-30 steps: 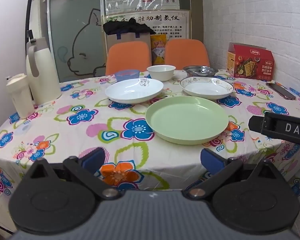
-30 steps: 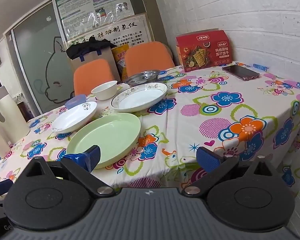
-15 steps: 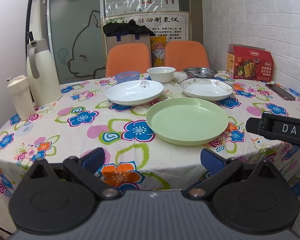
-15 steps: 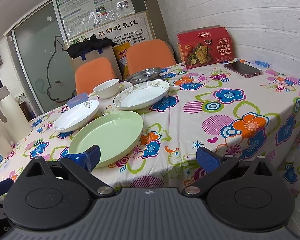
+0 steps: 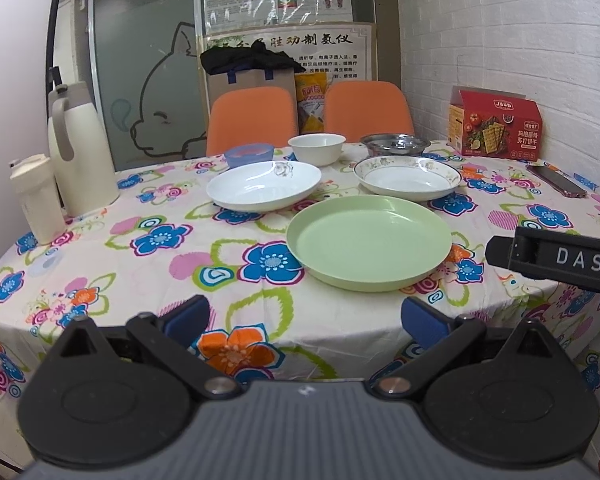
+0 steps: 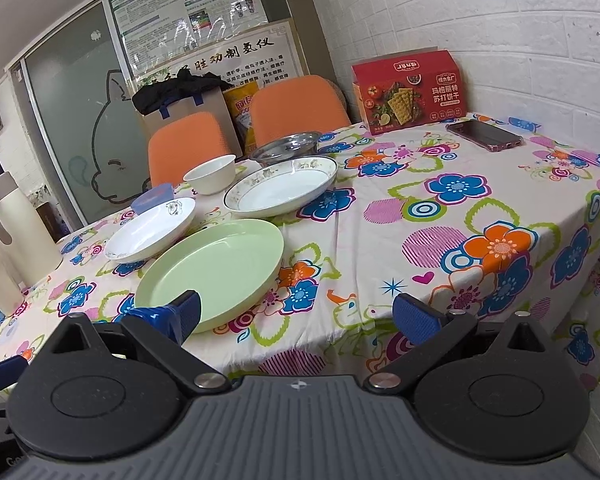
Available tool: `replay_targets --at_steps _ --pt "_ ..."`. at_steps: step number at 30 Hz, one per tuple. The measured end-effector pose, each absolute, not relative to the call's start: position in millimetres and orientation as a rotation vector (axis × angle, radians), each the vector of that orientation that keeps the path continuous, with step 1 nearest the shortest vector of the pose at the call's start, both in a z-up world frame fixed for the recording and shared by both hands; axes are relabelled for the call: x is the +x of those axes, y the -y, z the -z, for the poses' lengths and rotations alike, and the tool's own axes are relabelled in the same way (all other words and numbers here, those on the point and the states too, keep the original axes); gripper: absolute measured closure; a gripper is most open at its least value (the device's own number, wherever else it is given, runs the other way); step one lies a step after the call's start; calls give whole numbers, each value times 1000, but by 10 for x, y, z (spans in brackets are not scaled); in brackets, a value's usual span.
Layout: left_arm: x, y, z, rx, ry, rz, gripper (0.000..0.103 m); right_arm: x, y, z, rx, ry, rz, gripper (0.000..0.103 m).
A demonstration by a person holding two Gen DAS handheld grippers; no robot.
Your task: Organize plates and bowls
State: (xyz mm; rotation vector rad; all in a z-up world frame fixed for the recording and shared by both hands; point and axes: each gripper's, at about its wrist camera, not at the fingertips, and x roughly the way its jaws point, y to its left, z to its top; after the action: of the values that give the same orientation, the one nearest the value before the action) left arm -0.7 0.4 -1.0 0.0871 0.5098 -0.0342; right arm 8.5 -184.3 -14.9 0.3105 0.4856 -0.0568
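From the left wrist camera, the left gripper (image 5: 304,316) hangs short of the table edge with its blue-padded fingers (image 5: 186,314) spread wide and nothing between them. Straight ahead of the fingers, a round table under a flowered tablecloth (image 5: 148,248) carries the crockery: a green plate (image 5: 370,242) nearest, just beyond the right finger; a white plate (image 5: 264,186) further off; a gold-rimmed plate (image 5: 408,178) beside it. Behind these stand a blue bowl (image 5: 249,154), a white bowl (image 5: 317,149) and a steel dish (image 5: 396,144). Far left of the fingers stand a cream thermos jug (image 5: 80,148) and a smaller cup (image 5: 38,200); far right are a red cracker box (image 5: 496,126) and a phone (image 5: 560,180) by a white brick wall (image 5: 500,20). Two orange chairs (image 5: 252,120) face a frosted glass panel.

From the right wrist camera, the right gripper (image 6: 296,314) also has its fingers (image 6: 414,316) wide apart and empty. The green plate (image 6: 216,268) lies just past the left finger, the white plate (image 6: 152,228) and gold-rimmed plate (image 6: 284,188) beyond it; bare tablecloth (image 6: 440,248) stretches ahead of the right finger
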Motion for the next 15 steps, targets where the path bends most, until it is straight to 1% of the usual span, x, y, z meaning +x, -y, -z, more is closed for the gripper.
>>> replay_targets --at_steps 15 --pt "-12 -24 19 84 -512 37 2 96 1845 166 318 -497 51 13"
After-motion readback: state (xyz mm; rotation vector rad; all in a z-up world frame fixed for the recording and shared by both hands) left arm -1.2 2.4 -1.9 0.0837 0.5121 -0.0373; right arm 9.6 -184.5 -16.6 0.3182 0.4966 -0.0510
